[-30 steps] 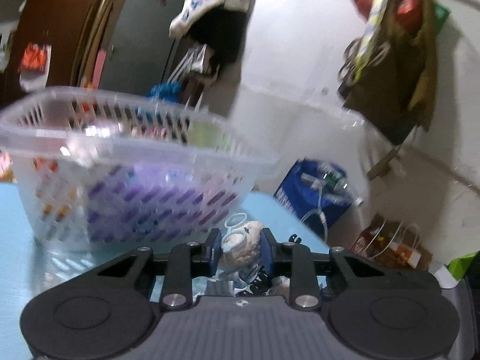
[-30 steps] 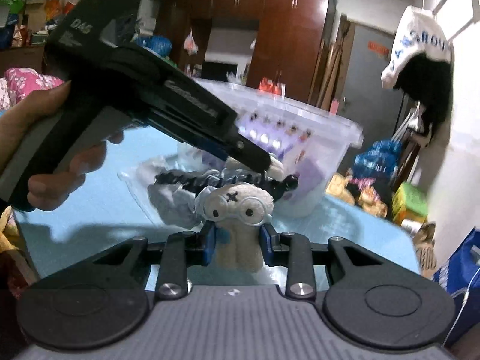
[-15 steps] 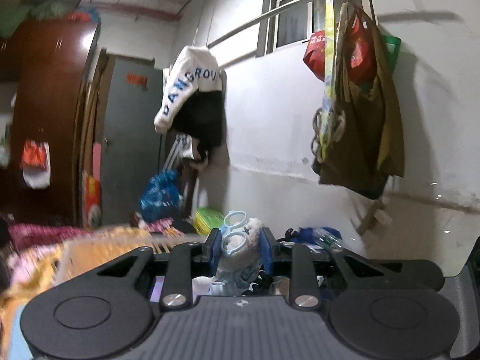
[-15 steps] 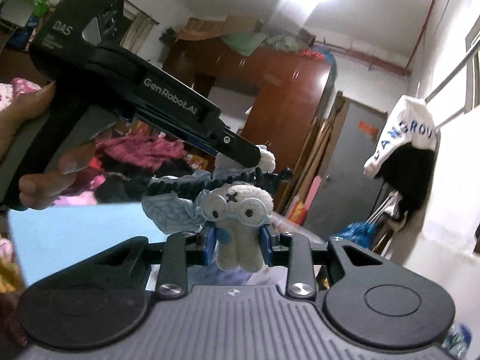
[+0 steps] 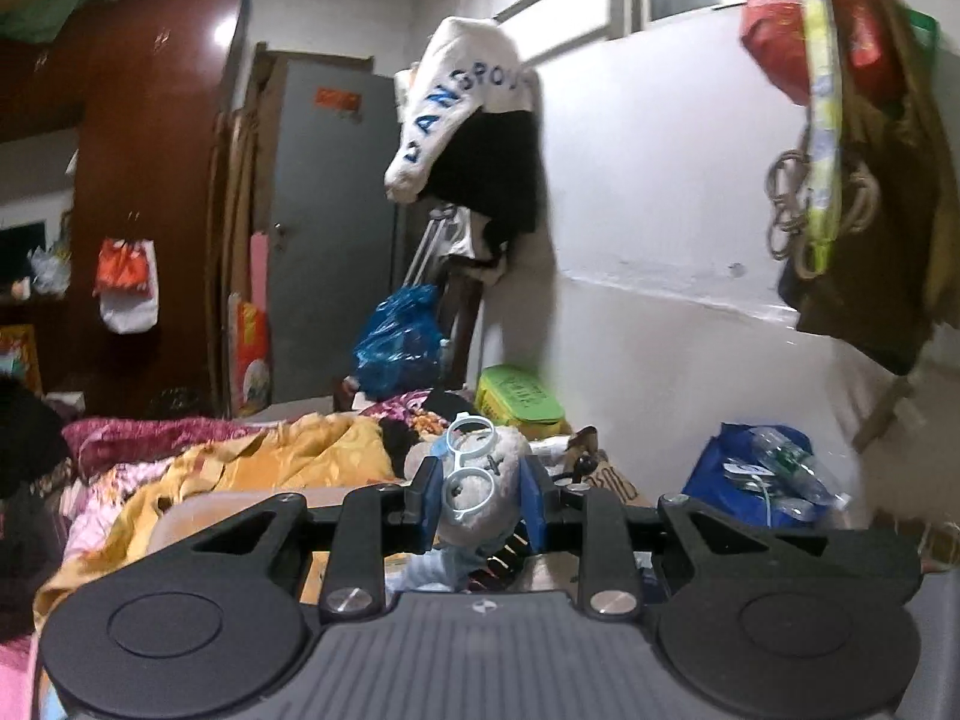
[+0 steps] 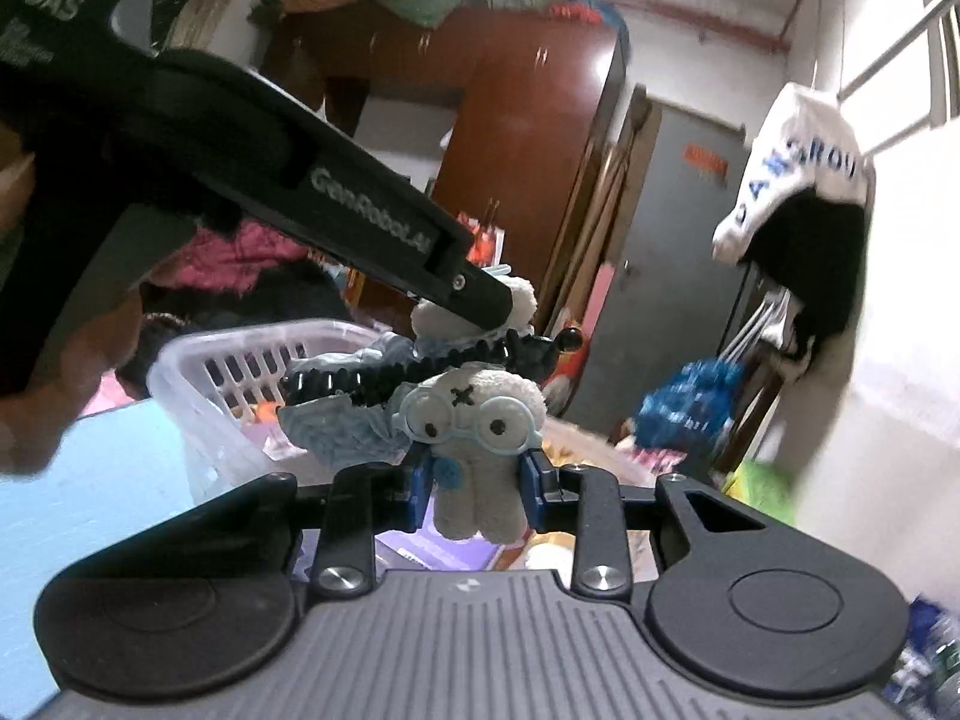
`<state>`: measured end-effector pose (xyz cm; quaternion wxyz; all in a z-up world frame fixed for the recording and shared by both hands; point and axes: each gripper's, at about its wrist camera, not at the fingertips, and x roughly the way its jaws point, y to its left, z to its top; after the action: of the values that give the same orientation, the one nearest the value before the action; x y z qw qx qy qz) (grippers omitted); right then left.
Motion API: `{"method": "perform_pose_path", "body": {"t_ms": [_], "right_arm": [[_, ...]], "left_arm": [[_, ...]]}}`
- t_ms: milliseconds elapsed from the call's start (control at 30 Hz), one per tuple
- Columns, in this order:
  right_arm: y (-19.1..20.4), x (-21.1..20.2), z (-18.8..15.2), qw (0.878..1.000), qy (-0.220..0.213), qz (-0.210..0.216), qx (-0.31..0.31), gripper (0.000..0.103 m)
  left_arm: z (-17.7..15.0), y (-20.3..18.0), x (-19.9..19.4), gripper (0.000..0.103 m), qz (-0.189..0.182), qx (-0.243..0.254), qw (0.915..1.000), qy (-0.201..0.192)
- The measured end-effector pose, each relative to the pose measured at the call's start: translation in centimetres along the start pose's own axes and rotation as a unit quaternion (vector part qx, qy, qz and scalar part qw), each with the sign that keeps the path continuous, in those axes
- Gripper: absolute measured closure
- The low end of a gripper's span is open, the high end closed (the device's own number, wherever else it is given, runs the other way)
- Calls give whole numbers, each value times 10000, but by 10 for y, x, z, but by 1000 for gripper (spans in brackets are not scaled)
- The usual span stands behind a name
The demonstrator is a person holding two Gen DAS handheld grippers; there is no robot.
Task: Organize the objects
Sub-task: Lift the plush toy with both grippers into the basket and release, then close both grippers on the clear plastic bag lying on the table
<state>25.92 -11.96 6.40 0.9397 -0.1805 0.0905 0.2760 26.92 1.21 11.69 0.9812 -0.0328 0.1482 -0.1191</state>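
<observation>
Two small white plush dolls with pale blue glasses are joined by a black clip. My right gripper (image 6: 474,489) is shut on the body of one plush doll (image 6: 474,420). My left gripper (image 5: 480,501) is shut on the other plush doll (image 5: 480,474); in the right wrist view it (image 6: 480,303) reaches in from the upper left, with its doll (image 6: 456,318) behind the tip. The black toothed clip (image 6: 420,369) hangs between the dolls. Both grippers are held up in the air above the clear plastic basket (image 6: 198,372).
The light blue table (image 6: 90,492) lies at the lower left of the right wrist view. A bed piled with yellow and pink cloth (image 5: 240,468) is ahead in the left wrist view. A brown wardrobe (image 5: 150,210), a grey door (image 5: 324,240) and hanging bags (image 5: 864,150) stand around.
Both grippers have risen from table level beside the basket, carrying the dolls and clip. The basket has dropped below the left wrist view. The right wrist view has tilted down, showing the basket again.
</observation>
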Motion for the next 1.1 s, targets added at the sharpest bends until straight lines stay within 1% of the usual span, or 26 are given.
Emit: {"method": "perform_pose_path", "body": {"t_ms": [67, 100, 133, 167, 200, 233, 267, 300, 333, 367, 400, 433, 500, 567, 633, 700, 767, 833, 900, 1000, 1100], "right_arm": [[-1, 7, -3, 10000, 58, 33, 61, 69], [-2, 10, -5, 9999, 127, -9, 38, 67], [-2, 13, -6, 9997, 238, -61, -36, 64], [-1, 11, -7, 9993, 294, -192, -99, 56], [-2, 7, -9, 9989, 267, -369, -104, 49], [-5, 1, -10, 9988, 224, -436, -27, 27], [-12, -6, -12, 9988, 216, -417, 163, 15], [-18, -13, -14, 9984, 203, -401, 346, 14], [-21, -22, -17, 9979, 222, -338, 509, 14], [-26, -32, -20, 9972, 217, -234, 672, 11], [-27, -45, -25, 9965, 172, -113, 816, 8], [-31, -55, -30, 9955, 120, -29, 943, 1], [-37, -72, -44, 9936, 99, 32, 1124, 0], [-37, -81, -63, 9930, 248, 118, 1147, 0], [-35, -87, -83, 9926, 421, 128, 1127, 0], [-35, -93, -105, 9903, 658, 154, 1214, 0], [-40, -91, -117, 9831, 931, 50, 1577, 0], [-45, -91, -123, 9742, 1136, 60, 1947, 0], [-46, -90, -128, 9691, 1276, 183, 2102, 0], [-41, -87, -130, 9681, 1446, 265, 2029, 0], [-32, -93, -136, 9676, 1465, 430, 2013, 5]], "left_arm": [[-4, 5, 4, 67, 28, -119, 9999, 19], [-6, 5, 5, 60, 133, -125, 9998, 24], [-6, 6, 5, 45, 280, -95, 9995, 60], [-8, 6, 1, 37, 409, -49, 9991, 51], [-10, 6, -6, 24, 446, -7, 9990, -43], [-11, 6, -15, 21, 481, 44, 9987, -151], [-13, 6, -26, 20, 524, 86, 9982, -262], [-15, 6, -39, 18, 544, 132, 9978, -359], [-17, 6, -50, 12, 550, 192, 9974, -417], [-22, 6, -64, 10, 590, 259, 9969, -461], [-26, 6, -76, 5, 650, 261, 9964, -477], [-33, 7, -86, 2, 703, 220, 9962, -463], [-53, 10, -104, 2, 720, 113, 9971, -218], [-77, 14, -117, 2, 640, 112, 9979, -29], [-97, 17, -123, 2, 750, 122, 9969, 188], [-117, 20, -123, 2, 776, 93, 9960, 442], [-129, 24, -119, 4, 733, 14, 9948, 709], [-136, 30, -117, 5, 683, -82, 9943, 812], [-141, 37, -111, 5, 639, -162, 9928, 1004], [-147, 46, -104, 7, 537, -332, 9901, 1255], [-155, 47, -98, 7, 338, -466, 9891, 1354]]}}
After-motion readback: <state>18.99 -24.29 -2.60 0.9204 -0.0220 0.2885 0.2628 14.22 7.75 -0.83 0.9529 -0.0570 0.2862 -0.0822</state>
